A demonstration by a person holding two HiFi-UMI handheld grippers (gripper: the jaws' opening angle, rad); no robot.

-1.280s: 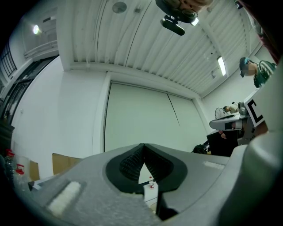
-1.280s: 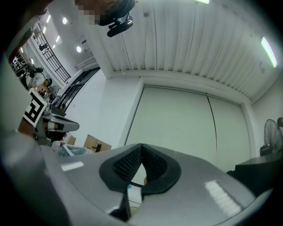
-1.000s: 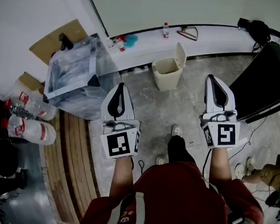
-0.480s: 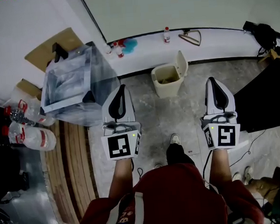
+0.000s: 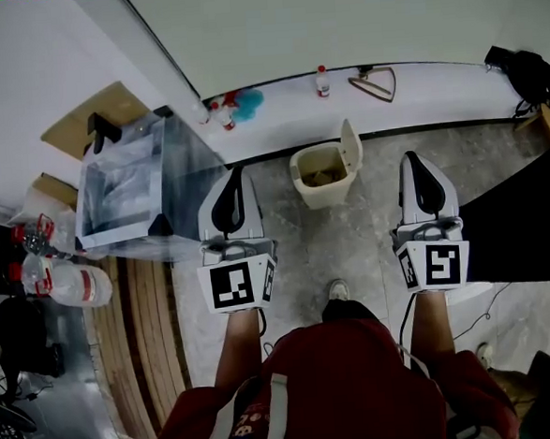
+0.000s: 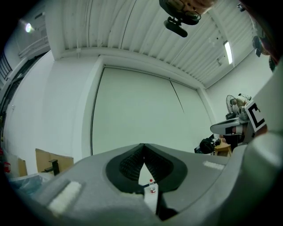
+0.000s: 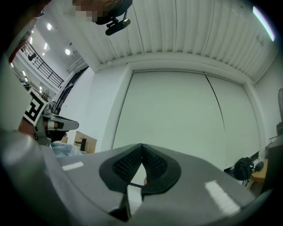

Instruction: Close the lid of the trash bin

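Beige trash bin [image 5: 321, 178] stands ahead between the left gripper [image 5: 237, 172] and right gripper [image 5: 412, 158], both pinched together and empty, its raised lid [image 5: 350, 147] nearer the right.

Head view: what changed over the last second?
The person walked toward the trash bin. It now sits lower in the frame, closer to the left gripper and right gripper. The clear plastic box slid down and left. Nothing was gripped or released. Unchanged: both grippers are held out ahead, shut and empty, and the bin's lid still stands open.
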